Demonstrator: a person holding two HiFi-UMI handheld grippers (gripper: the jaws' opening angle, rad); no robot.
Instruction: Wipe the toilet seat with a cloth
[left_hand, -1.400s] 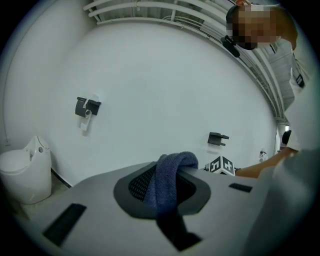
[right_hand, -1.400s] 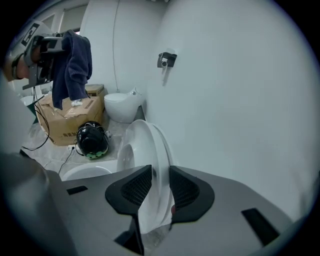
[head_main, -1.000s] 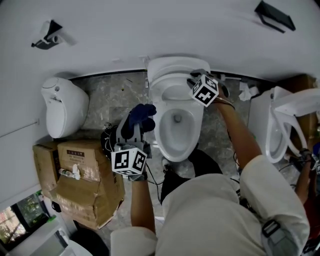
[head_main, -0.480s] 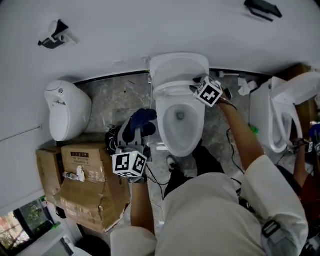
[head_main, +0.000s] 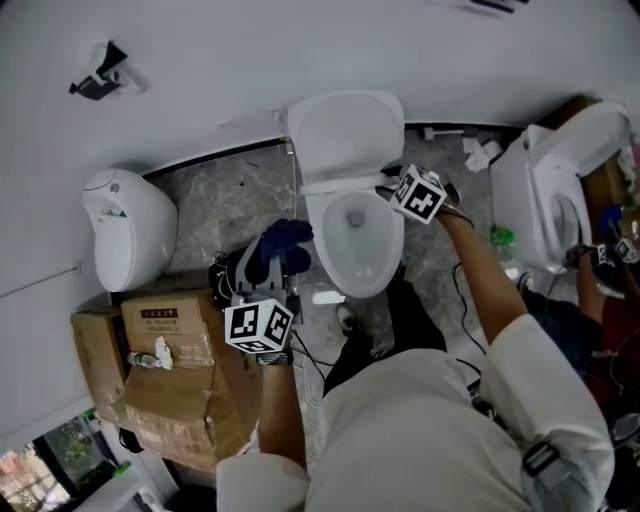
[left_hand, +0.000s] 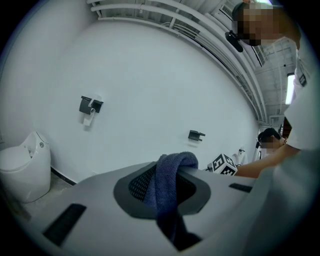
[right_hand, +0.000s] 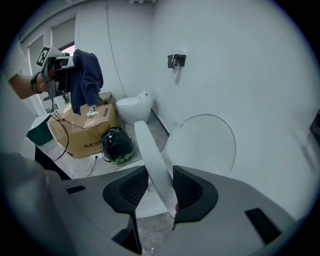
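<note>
1. The right gripper (right_hand: 160, 187) has its jaws partly apart, and they have just been opening. The raised edge of the seat (right_hand: 150, 155) stands between them, close to both pads, with no firm clamp showing.
2. The seat is tilted up, part way between the bowl (head_main: 355, 255) and the lid (right_hand: 202, 145). The lid stands up against the white wall (head_main: 300, 50).
3. In the head view, the right gripper sits at the bowl's right rim, with its marker cube (head_main: 418, 195) on top and the person's arm (head_main: 480, 270) behind it.
4. The left gripper (left_hand: 167, 175) is closed on the cloth (head_main: 282, 240). The cloth is dark blue, bunched over the jaw tips, with a tail hanging down between them.
5. The cloth is held in the air to the left of the bowl, clear of the seat and touching no part of the toilet.
6. In the right gripper view, the left gripper and cloth show at the upper left, above the boxes (head_main: 165, 350).
7. A dark, rounded, helmet-like thing (right_hand: 117, 145) lies on the grey floor (head_main: 225, 190) between the boxes and the bowl.
8. A second toilet (head_main: 125, 225) stands to the left by the wall, and a third (head_main: 545, 190) stands to the right with its lid up.
9. A small dark holder (head_main: 98, 72) is fixed to the wall at the upper left.
</note>
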